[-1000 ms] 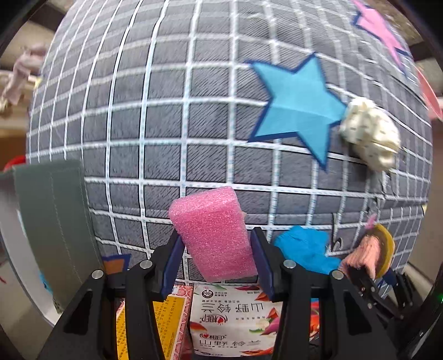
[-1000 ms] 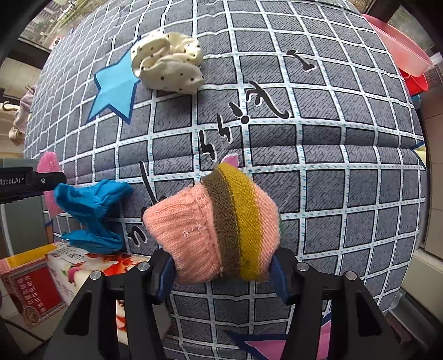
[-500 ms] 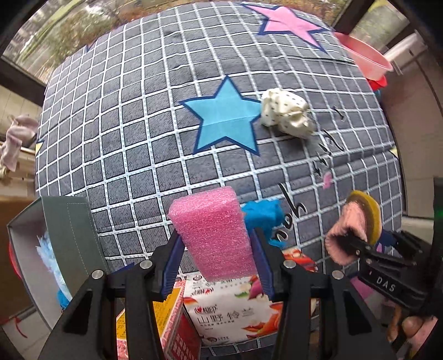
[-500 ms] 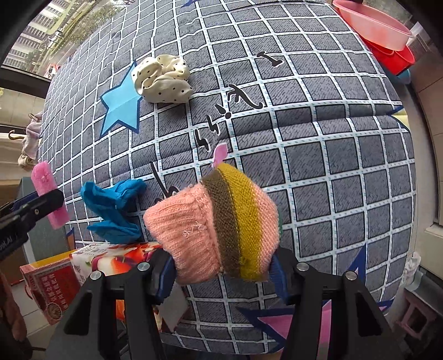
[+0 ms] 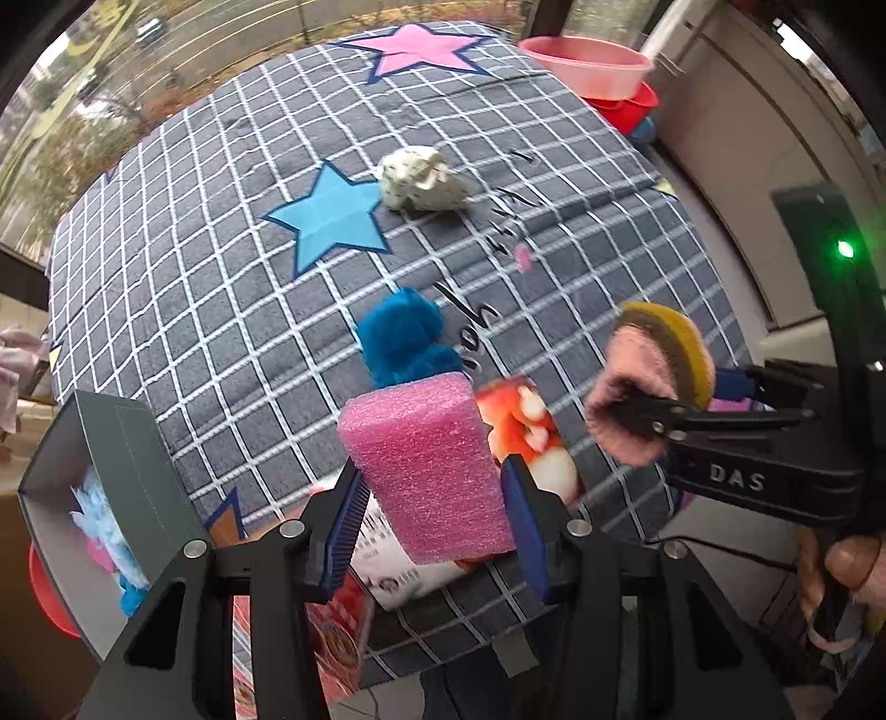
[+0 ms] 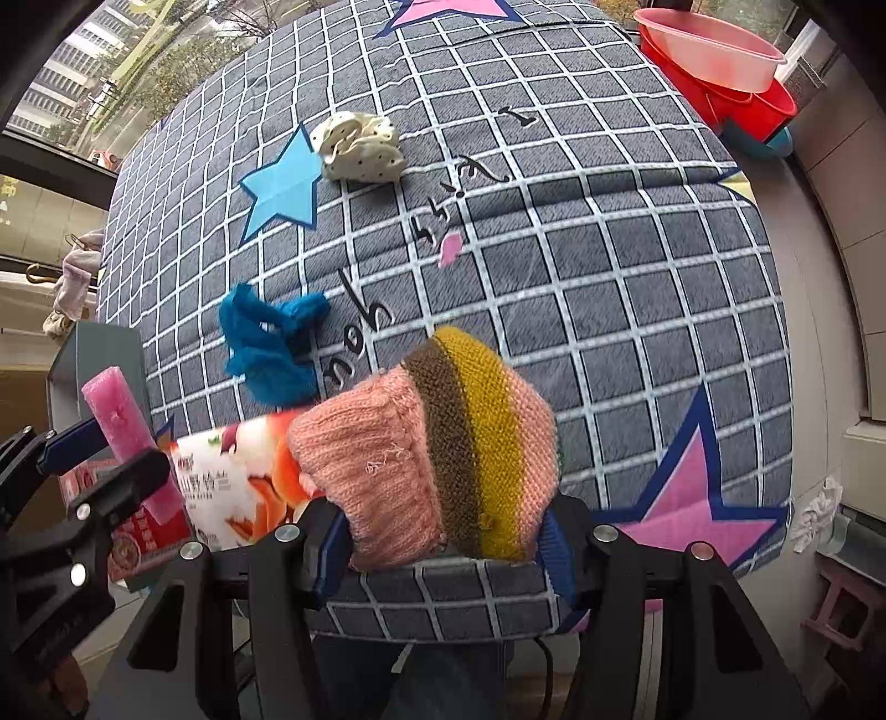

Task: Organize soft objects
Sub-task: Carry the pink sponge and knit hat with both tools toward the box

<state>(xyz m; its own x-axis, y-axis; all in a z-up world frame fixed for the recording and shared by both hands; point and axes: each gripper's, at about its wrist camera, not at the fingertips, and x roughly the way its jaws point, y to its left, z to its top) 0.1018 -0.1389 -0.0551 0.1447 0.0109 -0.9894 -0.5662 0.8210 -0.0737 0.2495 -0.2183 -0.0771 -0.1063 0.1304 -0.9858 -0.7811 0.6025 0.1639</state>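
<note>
Grey checked quilt (image 5: 232, 310) with blue and pink star patches, spread flat and filling most of both views. Grey open-topped box (image 5: 119, 459) at the quilt's near left edge, pale blue fluffy material visible inside. Pink basin (image 6: 714, 47) stacked on a red one at the far right corner. Printed tissue pack (image 6: 232, 476) and red carton (image 6: 138, 531) at the near edge, side by side. Knitted hat (image 6: 437, 459), pink with brown and mustard bands, clamped between the fingers of the right gripper (image 6: 443, 537) and held above the near edge. Pink foam block (image 5: 429, 465), clamped upright between the blue pads of the left gripper (image 5: 432, 520), above the tissue pack. Blue fuzzy cloth (image 5: 407, 343), bunched on the quilt just beyond the pack. Cream dotted cloth (image 5: 423, 180), crumpled, touching the blue star's right point.
</note>
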